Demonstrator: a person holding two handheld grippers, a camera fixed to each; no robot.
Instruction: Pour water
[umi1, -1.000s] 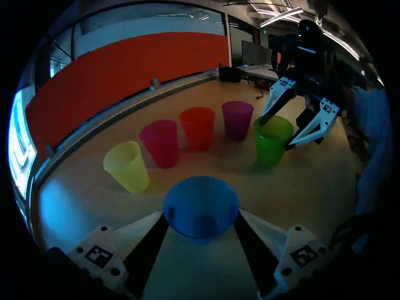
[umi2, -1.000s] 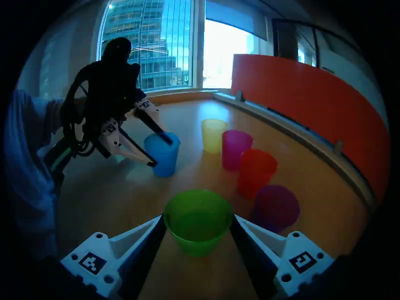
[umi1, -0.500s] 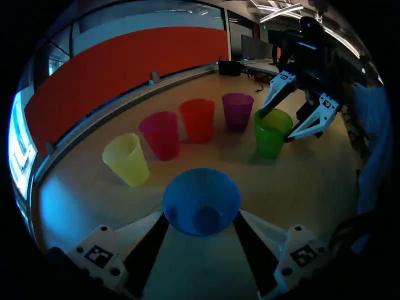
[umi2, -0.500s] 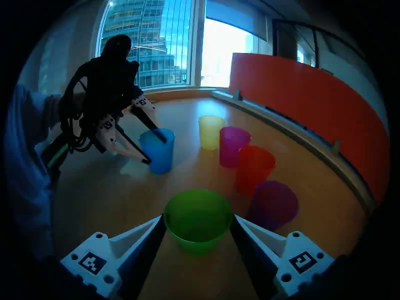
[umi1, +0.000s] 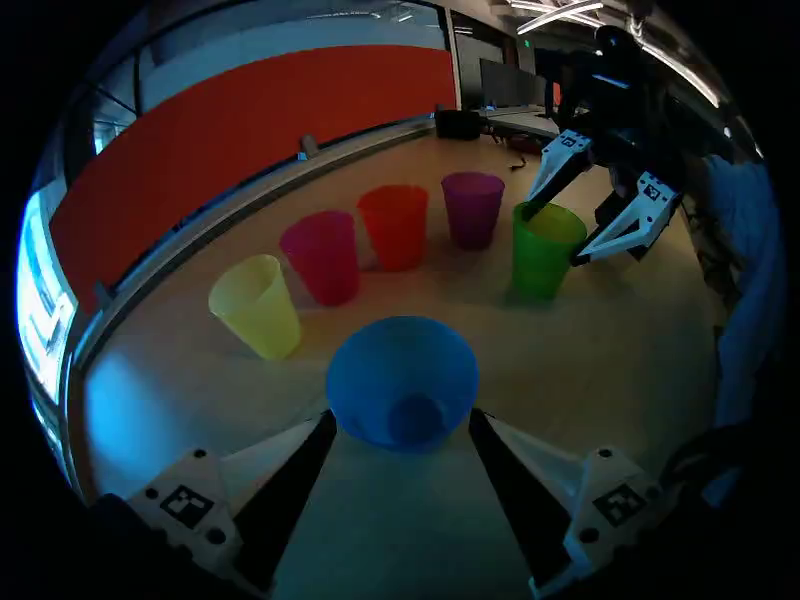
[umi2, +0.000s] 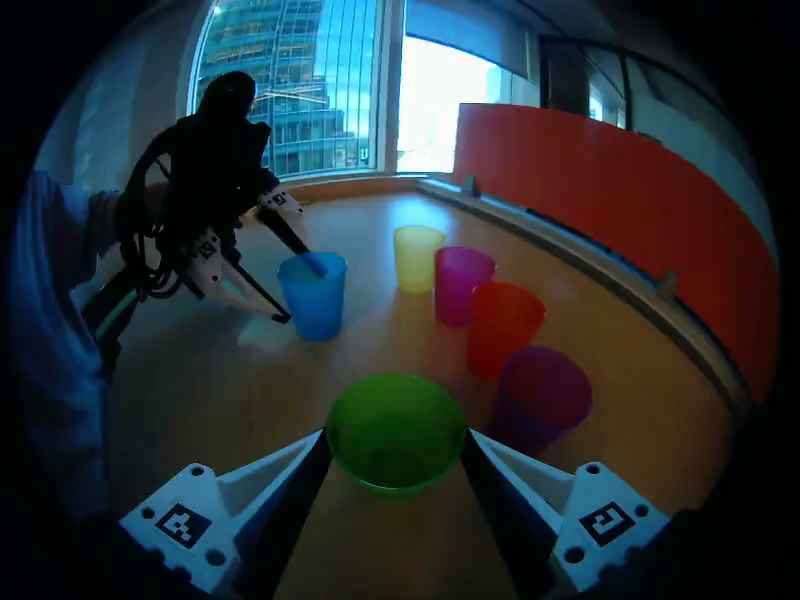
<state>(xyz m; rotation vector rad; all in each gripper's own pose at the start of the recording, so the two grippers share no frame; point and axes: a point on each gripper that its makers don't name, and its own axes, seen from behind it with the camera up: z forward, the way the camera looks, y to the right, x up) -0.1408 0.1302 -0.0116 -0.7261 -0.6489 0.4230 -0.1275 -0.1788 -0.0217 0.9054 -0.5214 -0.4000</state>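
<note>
The wooden worktop (umi1: 620, 350) spreads across the lower frame, with a red partition (umi1: 250, 110) along its upper-left edge. The left gripper (umi1: 400, 418) has its fingers clamped on the blue cup (umi1: 402, 365) at lower centre. In the right gripper view, the right gripper (umi2: 395, 442) has its fingers clamped on the green cup (umi2: 395, 420) at lower centre. A yellow cup (umi1: 255, 305), pink cup (umi1: 322, 258), orange cup (umi1: 393, 228) and purple cup (umi1: 472, 210) stand in a row.

The round blue plastic cup (umi1: 402, 385) you hold is smooth, translucent and faintly glossy, as is the round green plastic cup (umi2: 395, 430). Your left gripper's (umi1: 400, 420) fingers (umi1: 255, 468) look like matt white plastic with printed black-and-white squares. The pale wood-look surface (umi1: 600, 340) is smooth with a soft sheen. Your blue sleeve (umi2: 50, 350) looks like cloth.
</note>
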